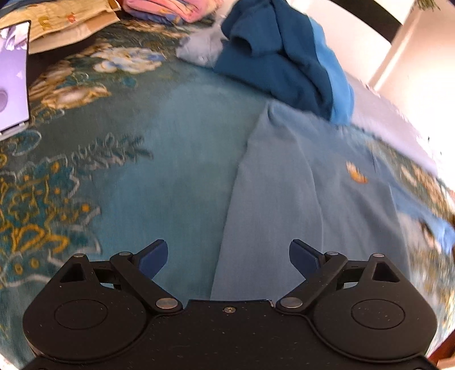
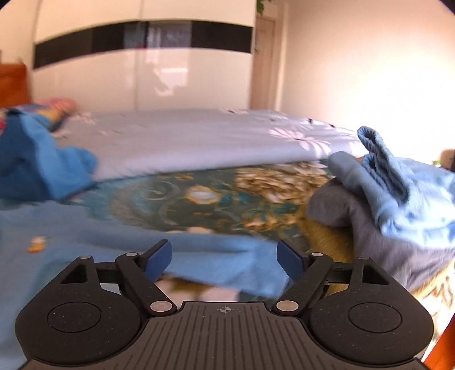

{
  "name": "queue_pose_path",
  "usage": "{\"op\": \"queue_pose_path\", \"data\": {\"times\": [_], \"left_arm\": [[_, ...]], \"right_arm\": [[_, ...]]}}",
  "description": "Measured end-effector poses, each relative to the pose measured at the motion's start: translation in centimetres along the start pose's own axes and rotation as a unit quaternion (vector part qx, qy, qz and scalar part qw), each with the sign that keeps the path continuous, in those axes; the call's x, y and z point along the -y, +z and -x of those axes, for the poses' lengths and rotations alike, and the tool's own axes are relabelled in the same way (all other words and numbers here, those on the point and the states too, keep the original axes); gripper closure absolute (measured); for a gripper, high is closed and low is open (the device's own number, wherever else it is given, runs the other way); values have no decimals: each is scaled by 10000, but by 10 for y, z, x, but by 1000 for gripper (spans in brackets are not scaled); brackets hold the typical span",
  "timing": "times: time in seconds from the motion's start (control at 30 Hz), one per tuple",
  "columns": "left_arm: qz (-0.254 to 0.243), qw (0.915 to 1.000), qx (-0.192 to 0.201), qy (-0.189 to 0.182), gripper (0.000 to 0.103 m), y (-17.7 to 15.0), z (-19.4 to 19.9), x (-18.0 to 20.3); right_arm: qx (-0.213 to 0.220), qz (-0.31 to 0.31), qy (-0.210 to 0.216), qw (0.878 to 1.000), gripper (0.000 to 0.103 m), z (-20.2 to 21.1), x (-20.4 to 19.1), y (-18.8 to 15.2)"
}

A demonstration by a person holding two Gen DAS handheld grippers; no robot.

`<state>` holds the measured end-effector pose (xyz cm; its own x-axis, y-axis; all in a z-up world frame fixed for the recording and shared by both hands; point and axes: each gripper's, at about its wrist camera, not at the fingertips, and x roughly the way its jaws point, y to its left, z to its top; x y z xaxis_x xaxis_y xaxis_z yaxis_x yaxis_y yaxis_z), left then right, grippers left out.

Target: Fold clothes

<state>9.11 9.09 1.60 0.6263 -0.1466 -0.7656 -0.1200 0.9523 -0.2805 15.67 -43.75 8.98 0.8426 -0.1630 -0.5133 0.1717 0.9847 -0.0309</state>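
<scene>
A light blue shirt (image 1: 307, 199) with a small orange print lies spread on the teal flowered bedspread (image 1: 113, 170). My left gripper (image 1: 227, 257) hangs open just above its left edge, nothing between the blue pads. In the right wrist view the same light blue shirt (image 2: 119, 244) lies below and ahead of my right gripper (image 2: 224, 260), which stands open with its pads clear of the cloth.
A heap of dark blue and bright blue clothes (image 1: 281, 54) lies at the far side. A grey garment with a light blue one on top (image 2: 392, 205) sits at the right. A pale folded quilt (image 2: 199, 139), folded pink laundry (image 1: 170, 8) and a phone (image 1: 12, 76) lie further off.
</scene>
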Motion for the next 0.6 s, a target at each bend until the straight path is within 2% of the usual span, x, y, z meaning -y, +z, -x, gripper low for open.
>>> {"op": "queue_pose_path", "data": {"times": [0.1,0.2,0.3,0.33,0.4,0.43,0.47,0.6], "left_arm": [[-89,9998,-62,-138,16,-12,-1,1],[-255,9996,-44,-122,19,-18,-1,8],[-322,9992,18,-214,44,-23,0,14],[-289,9993,25,-233,62,-24,0,14],[-182,9995,96,-236,77,-25,1,11],[-127,9995,137,-236,94,-25,2,10],[-74,9994,191,-270,103,-24,4,7],[-38,9983,543,-225,103,-21,15,-4]], "right_arm": [[-53,-165,127,9998,22,24,-11,-18],[-237,-390,285,9986,22,37,-20,-33],[-392,-765,495,9951,16,48,-22,-41],[-417,-850,523,9941,16,50,-23,-42],[-443,-926,538,9933,16,54,-26,-41],[-444,-904,522,9935,16,55,-28,-40],[-441,-873,503,9939,16,57,-30,-39],[-451,-795,477,9947,15,61,-36,-37]]}}
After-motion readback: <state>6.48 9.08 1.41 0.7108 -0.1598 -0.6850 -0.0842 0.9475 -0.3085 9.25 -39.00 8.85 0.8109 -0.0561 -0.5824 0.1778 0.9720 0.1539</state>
